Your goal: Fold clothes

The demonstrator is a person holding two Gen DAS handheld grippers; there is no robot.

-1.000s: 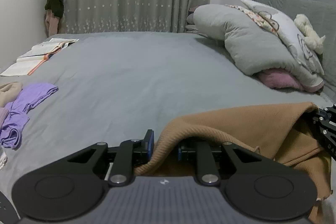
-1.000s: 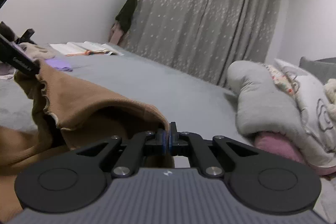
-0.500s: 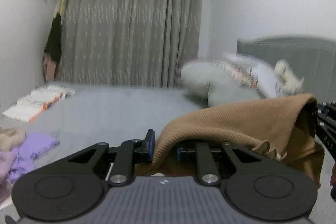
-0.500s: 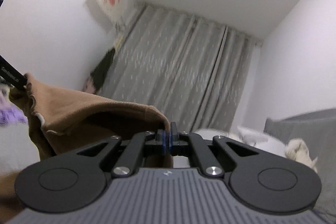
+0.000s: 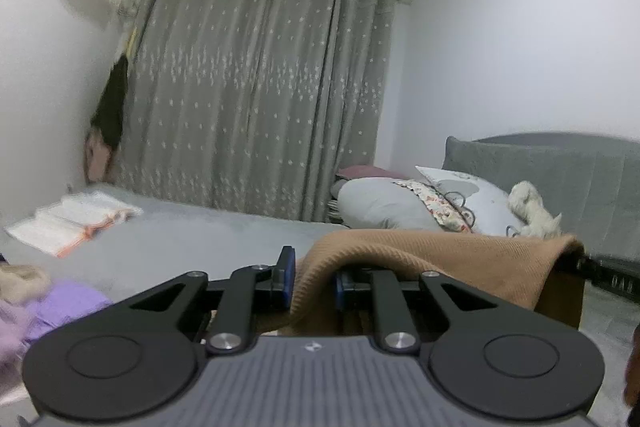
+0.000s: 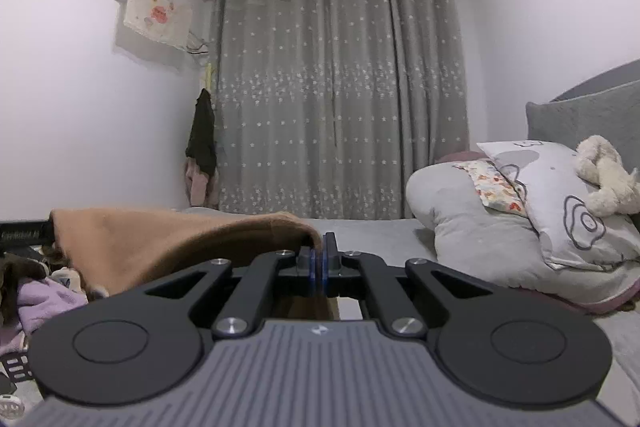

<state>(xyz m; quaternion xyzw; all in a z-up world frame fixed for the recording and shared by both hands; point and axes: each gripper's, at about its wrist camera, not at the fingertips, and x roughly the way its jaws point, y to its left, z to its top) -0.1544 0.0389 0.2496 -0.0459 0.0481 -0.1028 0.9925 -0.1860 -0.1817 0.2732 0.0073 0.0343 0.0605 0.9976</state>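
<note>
A brown ribbed knit garment (image 5: pixel 432 251) hangs stretched in the air between my two grippers, above the grey bed (image 5: pixel 192 239). In the left wrist view my left gripper (image 5: pixel 313 283) is shut on a bunched fold of it, and the right gripper (image 5: pixel 608 277) holds the far corner at the right edge. Seen from the right wrist, the garment (image 6: pixel 152 239) runs left from my right gripper (image 6: pixel 319 265), whose blue pads pinch its edge. The left gripper (image 6: pixel 20 235) shows only as a dark bar at the left edge.
A pile of purple and beige clothes (image 5: pixel 52 303) lies on the bed at left, with an open book (image 5: pixel 72 223) behind it. Grey pillows (image 6: pixel 520 219) and a plush toy (image 6: pixel 604 171) lean on the headboard at right. Grey curtains (image 6: pixel 340 99) cover the far wall.
Both grippers have risen and levelled out with the garment, lifting it off the bed. Its top edge now hangs straighter between them.
</note>
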